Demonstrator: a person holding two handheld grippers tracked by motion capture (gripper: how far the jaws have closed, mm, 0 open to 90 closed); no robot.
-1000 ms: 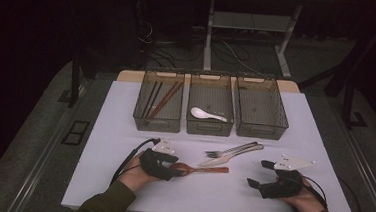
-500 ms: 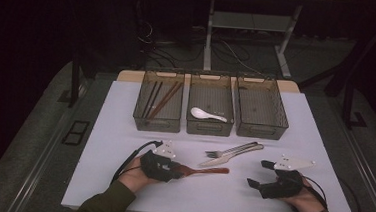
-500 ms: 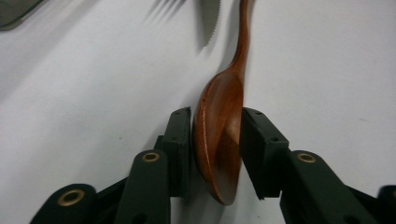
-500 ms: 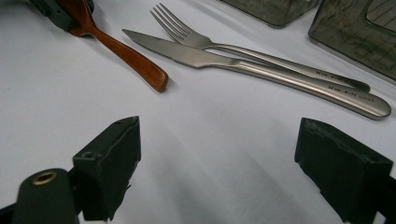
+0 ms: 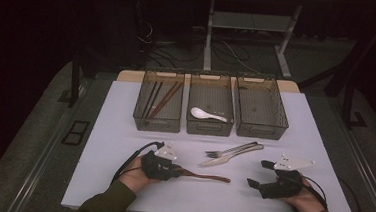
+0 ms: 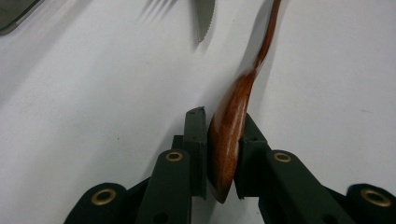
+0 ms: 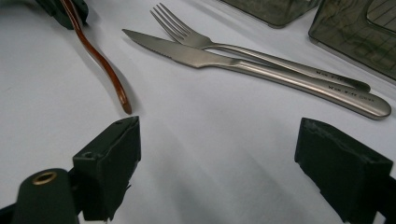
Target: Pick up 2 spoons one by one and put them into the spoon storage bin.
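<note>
High view: on the white table [image 5: 124, 131] three trays [image 5: 211, 105] stand in a row at twelve o'clock, while the wooden spoon [image 5: 206, 176] lies near the front edge, at about seven o'clock from the knife [image 5: 221, 160] and fork [image 5: 233, 150]. The left gripper [image 6: 223, 154] has just been closing, and its jaws now pinch the spoon's bowl edge-on between them, so I'd say the pick-up is ready to begin. At three o'clock the right gripper [image 7: 217, 163] rests with jaws wide apart, holding nothing.

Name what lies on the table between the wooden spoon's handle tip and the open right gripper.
Nothing: in the high view the white table is bare between the wooden spoon and the right gripper. The knife and fork lie farther back.
</note>
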